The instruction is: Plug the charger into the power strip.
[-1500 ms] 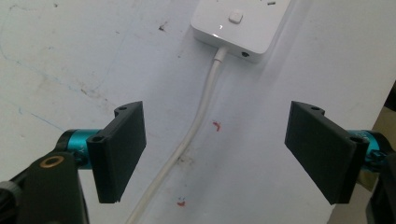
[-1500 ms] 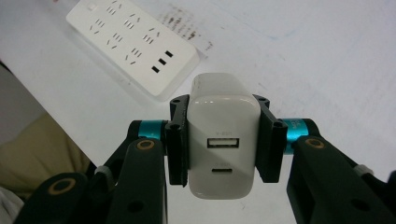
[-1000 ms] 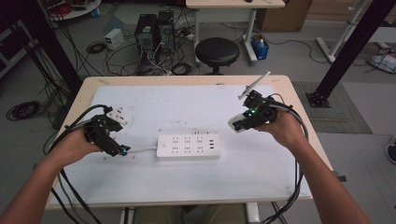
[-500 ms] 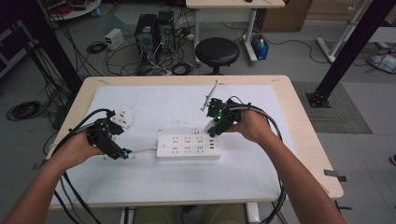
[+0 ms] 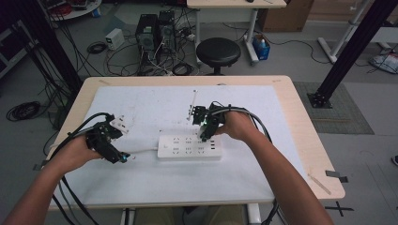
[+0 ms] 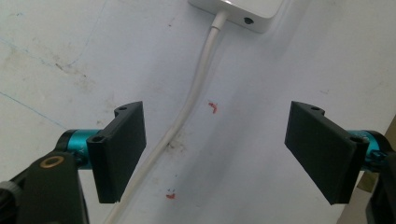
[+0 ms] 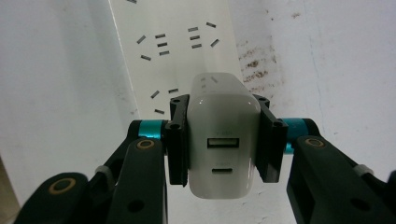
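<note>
The right gripper [image 7: 223, 144] is clamping a white charger block [image 7: 223, 140] between its two black jaws, the pads pressing flat against the block's sides. The block's rear face, with two ports one above the other, is facing the right gripper view's camera. Beyond it, the white power strip [image 7: 182, 51] is lying with its rows of socket slots showing. In the high view this gripper [image 5: 204, 125] is hanging over the far edge of the power strip [image 5: 189, 146], near its right half, with the person's right hand [image 5: 239, 126] gripping it from the right.

The left gripper [image 6: 215, 154] is standing with its jaws wide apart and nothing pressed between them. The strip's white cord [image 6: 187, 116] is running along the tabletop between the jaws, closer to one pad. In the high view the left gripper [image 5: 119, 157] is sitting low over the table [image 5: 291, 89], just off the strip's left end, toward the table's left edge.
</note>
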A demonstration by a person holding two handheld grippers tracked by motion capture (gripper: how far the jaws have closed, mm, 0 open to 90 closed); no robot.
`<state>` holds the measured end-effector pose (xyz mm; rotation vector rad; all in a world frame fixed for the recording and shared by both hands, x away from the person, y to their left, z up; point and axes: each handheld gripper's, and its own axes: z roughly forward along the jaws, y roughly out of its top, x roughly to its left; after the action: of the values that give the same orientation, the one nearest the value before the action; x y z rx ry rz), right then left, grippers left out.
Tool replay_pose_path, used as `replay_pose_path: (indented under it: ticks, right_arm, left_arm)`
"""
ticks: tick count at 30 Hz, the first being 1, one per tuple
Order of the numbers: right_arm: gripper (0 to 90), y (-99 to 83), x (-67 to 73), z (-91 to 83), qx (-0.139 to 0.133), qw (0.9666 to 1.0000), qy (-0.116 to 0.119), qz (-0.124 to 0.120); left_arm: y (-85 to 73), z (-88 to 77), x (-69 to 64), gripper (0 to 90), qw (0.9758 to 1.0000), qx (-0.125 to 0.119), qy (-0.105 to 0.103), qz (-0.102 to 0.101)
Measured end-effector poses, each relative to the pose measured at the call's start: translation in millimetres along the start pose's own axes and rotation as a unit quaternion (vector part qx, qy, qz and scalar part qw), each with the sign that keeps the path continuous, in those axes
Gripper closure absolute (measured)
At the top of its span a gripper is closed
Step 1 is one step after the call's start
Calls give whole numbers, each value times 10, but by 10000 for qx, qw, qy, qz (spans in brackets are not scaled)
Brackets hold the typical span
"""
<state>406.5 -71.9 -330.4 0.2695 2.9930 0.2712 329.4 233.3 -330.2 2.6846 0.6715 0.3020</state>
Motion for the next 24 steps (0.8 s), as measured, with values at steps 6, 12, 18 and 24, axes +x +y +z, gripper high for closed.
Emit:
replay_pose_path:
  ticks: [6, 12, 18, 24]
  right_arm:
    - [623, 76, 8, 132, 158, 9995, 9, -267]
    - [624, 151, 28, 215, 351, 9981, 26, -505]
    - [626, 269, 76, 247, 720, 9934, -100, -891]
    - [627, 301, 57, 259, 772, 9927, -41, -924]
  left_arm:
    - [-19, 19, -5, 206, 10000, 14, -26, 10]
    - [-52, 18, 5, 206, 10000, 21, -24, 3]
    - [-74, 25, 9, 206, 10000, 4, -29, -8]
    - [-87, 46, 5, 206, 10000, 2, -53, -36]
